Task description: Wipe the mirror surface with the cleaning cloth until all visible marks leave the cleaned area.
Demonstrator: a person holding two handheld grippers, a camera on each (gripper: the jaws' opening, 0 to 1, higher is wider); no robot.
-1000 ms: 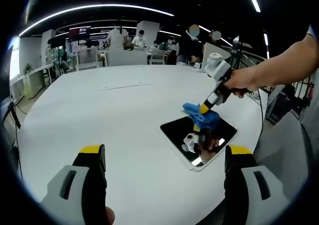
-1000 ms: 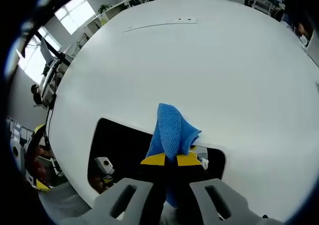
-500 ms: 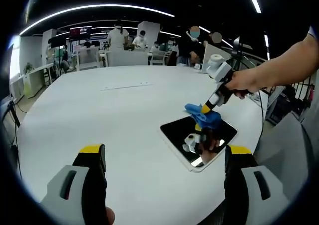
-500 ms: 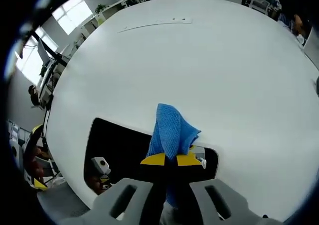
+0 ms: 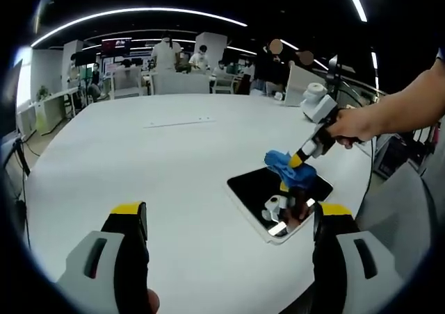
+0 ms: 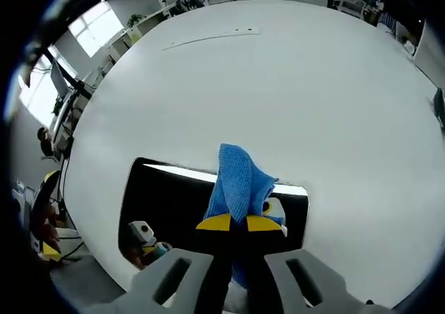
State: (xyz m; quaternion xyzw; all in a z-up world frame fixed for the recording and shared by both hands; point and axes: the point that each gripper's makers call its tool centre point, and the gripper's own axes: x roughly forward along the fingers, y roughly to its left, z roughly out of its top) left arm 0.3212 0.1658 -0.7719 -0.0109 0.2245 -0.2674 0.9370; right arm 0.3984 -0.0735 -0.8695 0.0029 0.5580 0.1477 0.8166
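The blue cleaning cloth (image 6: 238, 186) rests on the dark mirror (image 6: 174, 206) near the white table's (image 5: 139, 161) edge, pinched between the right gripper's (image 6: 233, 223) jaws, while the left gripper (image 5: 226, 220) hovers apart, jaws spread.

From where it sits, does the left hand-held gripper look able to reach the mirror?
Probably yes: the left hand-held gripper is open with bare table ahead, though the right hand-held gripper and blue cloth occupy the mirror's far side.

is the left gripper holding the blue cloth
No, the blue woven cloth is clamped in the right gripper; the left gripper is open and holds nothing.
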